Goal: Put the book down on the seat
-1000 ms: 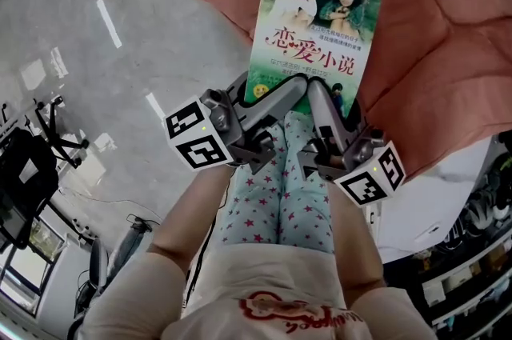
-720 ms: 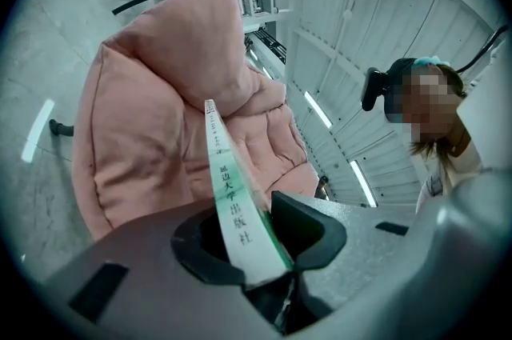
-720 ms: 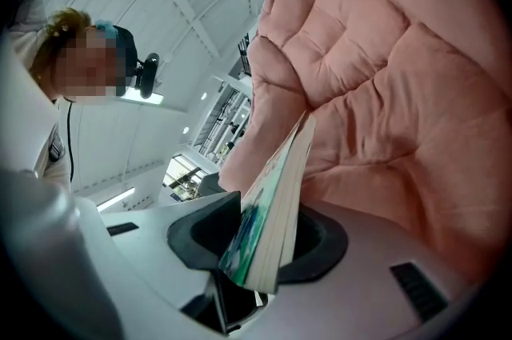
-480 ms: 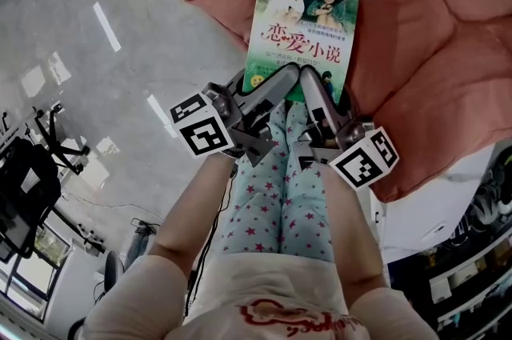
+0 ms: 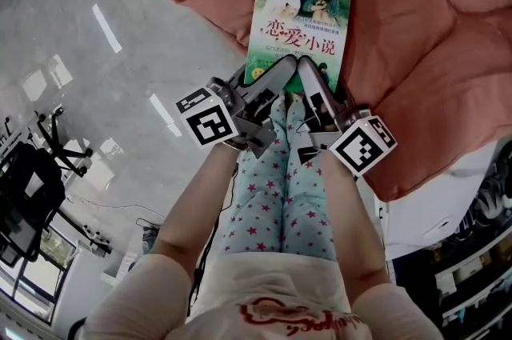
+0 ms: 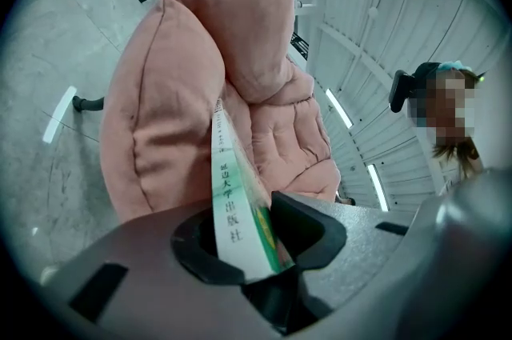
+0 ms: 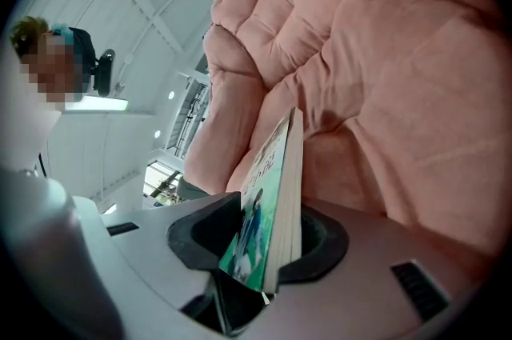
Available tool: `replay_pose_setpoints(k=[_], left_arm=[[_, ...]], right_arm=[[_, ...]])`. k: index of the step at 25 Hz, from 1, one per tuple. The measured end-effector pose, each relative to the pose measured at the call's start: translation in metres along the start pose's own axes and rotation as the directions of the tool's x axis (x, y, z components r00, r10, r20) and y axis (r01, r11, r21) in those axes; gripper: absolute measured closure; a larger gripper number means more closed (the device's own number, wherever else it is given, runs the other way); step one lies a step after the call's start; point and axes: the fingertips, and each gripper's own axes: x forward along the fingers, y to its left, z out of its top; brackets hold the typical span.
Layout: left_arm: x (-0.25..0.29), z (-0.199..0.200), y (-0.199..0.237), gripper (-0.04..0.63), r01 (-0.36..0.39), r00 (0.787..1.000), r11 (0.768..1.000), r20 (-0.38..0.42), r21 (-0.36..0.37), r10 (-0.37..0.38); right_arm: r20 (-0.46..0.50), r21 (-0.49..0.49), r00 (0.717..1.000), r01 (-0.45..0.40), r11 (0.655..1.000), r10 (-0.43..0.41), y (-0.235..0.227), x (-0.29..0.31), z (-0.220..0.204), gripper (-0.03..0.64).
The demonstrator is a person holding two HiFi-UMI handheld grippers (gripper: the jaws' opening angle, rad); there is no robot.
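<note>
Head view shows the big pink cushioned seat (image 5: 448,26), with the book (image 5: 300,10) lying cover-up over its front part, its near edge clamped in both the left gripper (image 5: 282,68) and the right gripper (image 5: 309,73), side by side above the person's legs (image 5: 280,194).

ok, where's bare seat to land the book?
Bare seat all round the book: the wide quilted stretch to its right, a narrower strip left up to the seat's edge by the floor. Crowded at the book's near edge, where the left hand-held gripper and right hand-held gripper clamp it.
</note>
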Motion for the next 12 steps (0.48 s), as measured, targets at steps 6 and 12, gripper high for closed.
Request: replay_pose_setpoints(k=[6,12], left_arm=[[0.0,-0.007,0.014,0.495,-0.038,0.999,0.999,-0.039,0.004,0.038],[-0.001,-0.004,0.014,0.486,-0.117,0.991,0.993,-0.065,0.013,0.118]], right_arm=[[-0.019,0.009,0.995,0.097,0.995,-0.097,-0.013,0.003,-0.005,0.494],[-0.018,-0.02,0.984,0.174,0.985,-0.174,-0.012,0.003,-0.003,0.488]])
